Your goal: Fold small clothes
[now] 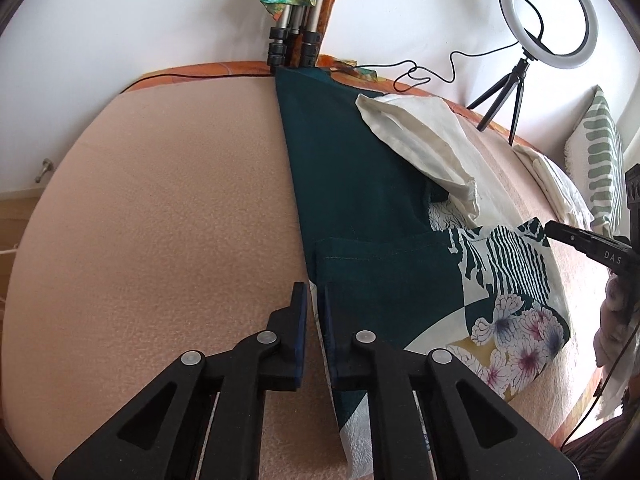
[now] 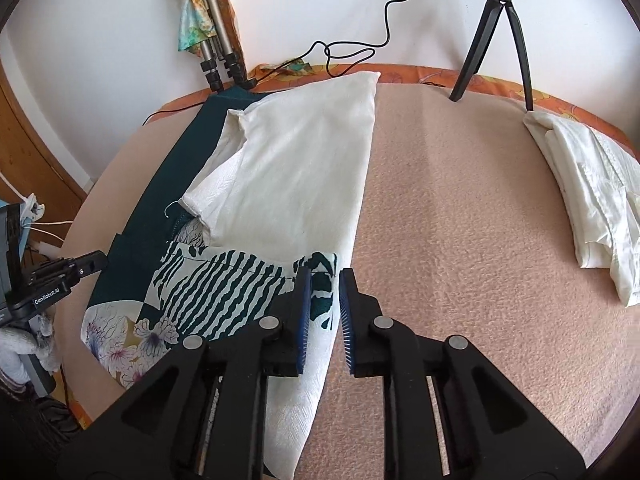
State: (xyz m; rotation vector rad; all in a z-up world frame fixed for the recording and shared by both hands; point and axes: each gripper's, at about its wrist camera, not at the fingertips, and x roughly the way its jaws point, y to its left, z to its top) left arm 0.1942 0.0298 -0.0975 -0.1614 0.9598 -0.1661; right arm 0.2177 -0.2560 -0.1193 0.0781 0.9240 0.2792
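A small garment lies flat on the peach blanket [image 1: 160,208]: dark teal cloth [image 1: 360,184] on its left, a white part [image 2: 304,168] with a sleeve on its right, and a striped and floral printed panel [image 2: 224,288] near me. My left gripper [image 1: 316,292] is slightly open, its jaws astride the teal left edge. My right gripper [image 2: 325,280] is open over the garment's right edge, one finger over the cloth and one over the blanket. The right gripper also shows at the far right of the left wrist view [image 1: 592,244].
A folded white cloth pile [image 2: 592,192] lies at the right of the blanket. A ring light [image 1: 546,12] on a small tripod [image 2: 500,40] stands at the back edge with a black cable [image 2: 352,48]. Tripod legs [image 2: 216,52] lean against the wall. A striped cushion [image 1: 600,160] sits far right.
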